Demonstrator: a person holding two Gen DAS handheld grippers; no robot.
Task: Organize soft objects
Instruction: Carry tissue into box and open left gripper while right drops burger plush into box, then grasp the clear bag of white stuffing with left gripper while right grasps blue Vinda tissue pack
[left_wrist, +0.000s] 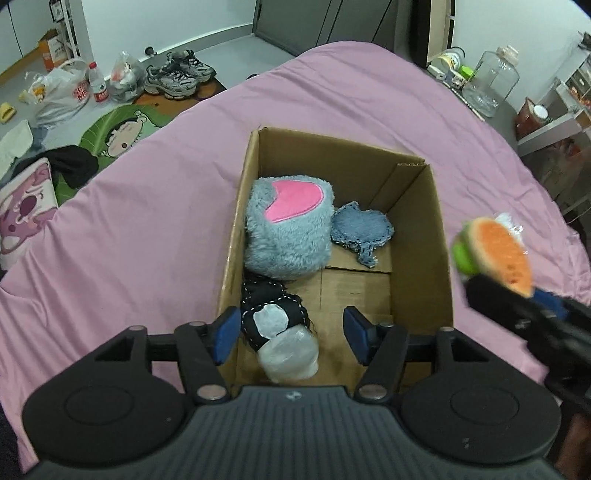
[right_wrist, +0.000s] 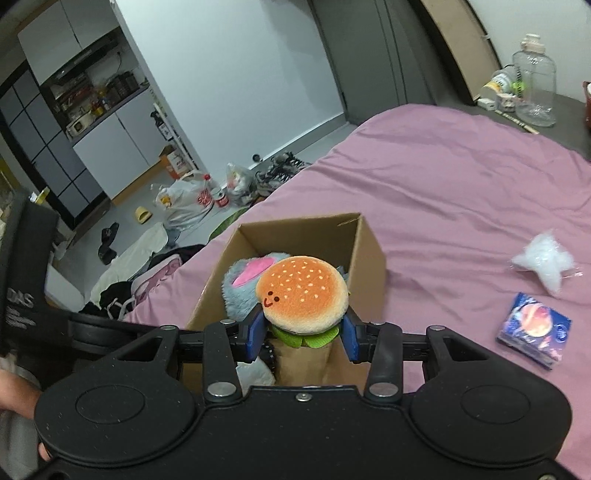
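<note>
Box: your cardboard box sits open on the pink bedsheet, directly ahead of both of your grippers.
Box contents: the grey fluffy plush with a pink patch lies at the far left of the floor; the denim patch lies flat just to its right, touching it; the black-and-white stitched toy lies nearest you, against the left wall.
Left gripper: your left gripper hangs over the near end of the box with its blue pads wide apart and nothing between them; the black-and-white toy sits below the gap.
Right gripper: your right gripper is clamped narrow on the burger plush, the pads pressing its lower layers under the bun.
Burger plush: you hold it above the near edge of the box, bun face up; from the left wrist camera it appears at the right side of the box, blurred.
Bed, right side: a white crinkled plastic bag and a small blue printed packet lie on the sheet, well apart from the box.
</note>
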